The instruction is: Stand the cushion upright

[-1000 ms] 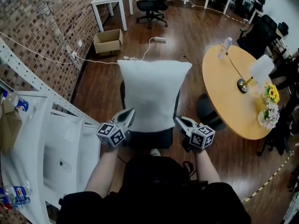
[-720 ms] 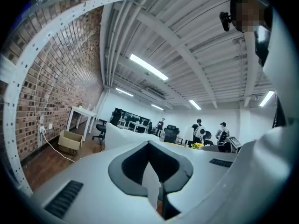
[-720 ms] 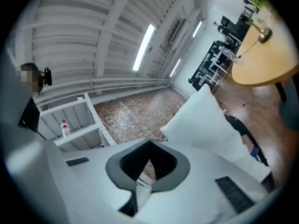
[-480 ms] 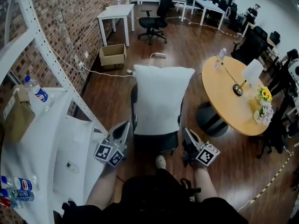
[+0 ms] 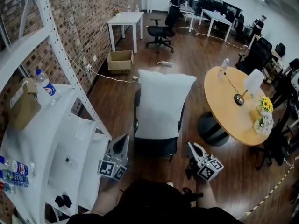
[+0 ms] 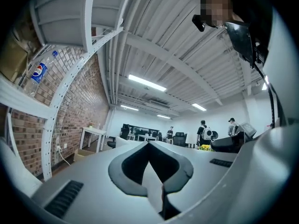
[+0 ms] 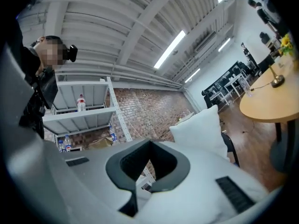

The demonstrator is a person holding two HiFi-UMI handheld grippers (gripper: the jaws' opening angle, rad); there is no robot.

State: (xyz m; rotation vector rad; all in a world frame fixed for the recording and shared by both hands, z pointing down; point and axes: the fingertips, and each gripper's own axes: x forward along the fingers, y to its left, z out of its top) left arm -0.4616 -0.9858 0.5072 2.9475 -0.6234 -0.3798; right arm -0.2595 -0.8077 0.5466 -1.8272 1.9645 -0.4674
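My left gripper (image 5: 122, 143): jaws closed, nothing held. The cushion (image 5: 163, 104) stands on the chair (image 5: 156, 147), long axis vertical, ahead and between both grippers. My right gripper (image 5: 192, 148): jaws closed, empty, about equally near.

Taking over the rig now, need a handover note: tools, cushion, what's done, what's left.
Left tool: shut, empty, short of the chair.
Right tool: shut, empty, also clear of the chair.
Cushion: upright on the chair seat, against the backrest, touched by neither tool.
Done: the cushion stands.
Left: probably nothing; just check that it doesn't slump.
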